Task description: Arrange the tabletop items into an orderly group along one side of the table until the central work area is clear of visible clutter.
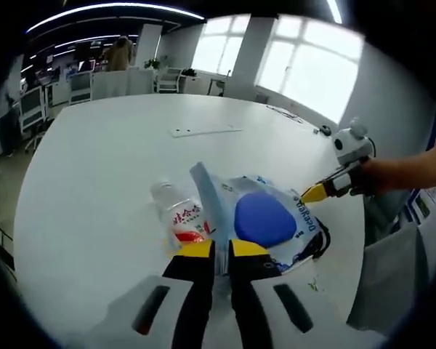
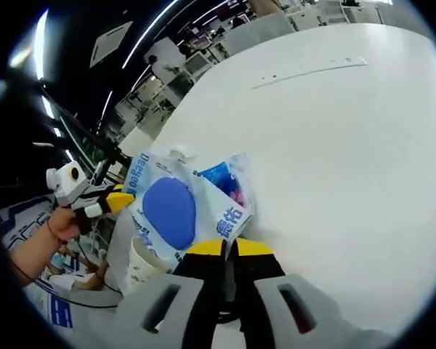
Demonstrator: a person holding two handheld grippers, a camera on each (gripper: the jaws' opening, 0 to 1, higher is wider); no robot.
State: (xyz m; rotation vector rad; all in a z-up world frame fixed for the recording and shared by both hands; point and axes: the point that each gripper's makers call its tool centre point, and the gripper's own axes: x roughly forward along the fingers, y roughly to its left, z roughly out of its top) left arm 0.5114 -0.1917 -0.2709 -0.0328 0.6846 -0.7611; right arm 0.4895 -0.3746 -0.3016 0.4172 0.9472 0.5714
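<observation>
A blue-and-white plastic bag with a big blue oval hangs between both grippers over the white table. My left gripper is shut on a folded edge of the bag. In the left gripper view my right gripper comes in from the right, its yellow tip on the bag's far edge. In the right gripper view my right gripper is shut on the bag, and my left gripper holds its other side. A clear water bottle with a red label lies beside the bag. A paper cup stands under it.
A thin flat strip lies farther out on the table, and a small dark object sits near the far edge. Something black shows under the bag. The table edge runs close by. Office chairs and desks stand beyond.
</observation>
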